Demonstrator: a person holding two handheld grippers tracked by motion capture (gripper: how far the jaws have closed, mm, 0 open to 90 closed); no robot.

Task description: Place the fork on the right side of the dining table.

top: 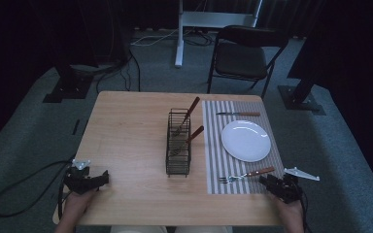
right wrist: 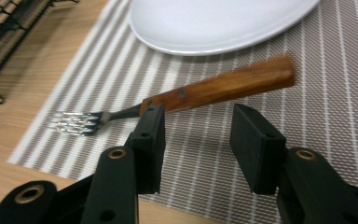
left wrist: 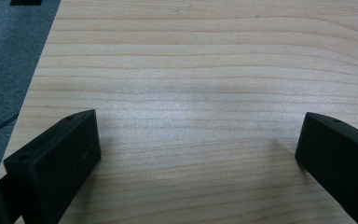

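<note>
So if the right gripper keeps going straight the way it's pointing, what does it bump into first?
Probably the fork. The right gripper is open, and the fork's wooden handle lies just beyond its jaws on the striped placemat. The white plate sits farther on.

We see a light wooden tabletop (top: pixel 126 131) standing on grey carpet (top: pixel 24 131). Near its middle stands a black wire caddy (top: pixel 178 143), and two wooden-handled utensils (top: pixel 188 127) lean out of it toward the far right. Just right of the caddy lies a striped placemat (top: pixel 218 165) with a white plate (top: pixel 245 141) on it. Beyond the plate, a wooden-handled knife (top: pixel 238 114) lies crosswise on the mat. Nearer to us than the plate, a wooden-handled fork (top: pixel 246 174) rests on the mat, its tines pointing left. Behind the tabletop we see a dark folding chair (top: pixel 243 56), a white stand leg (top: pixel 179 34) and loose cables (top: pixel 126 68) on the carpet.
</note>
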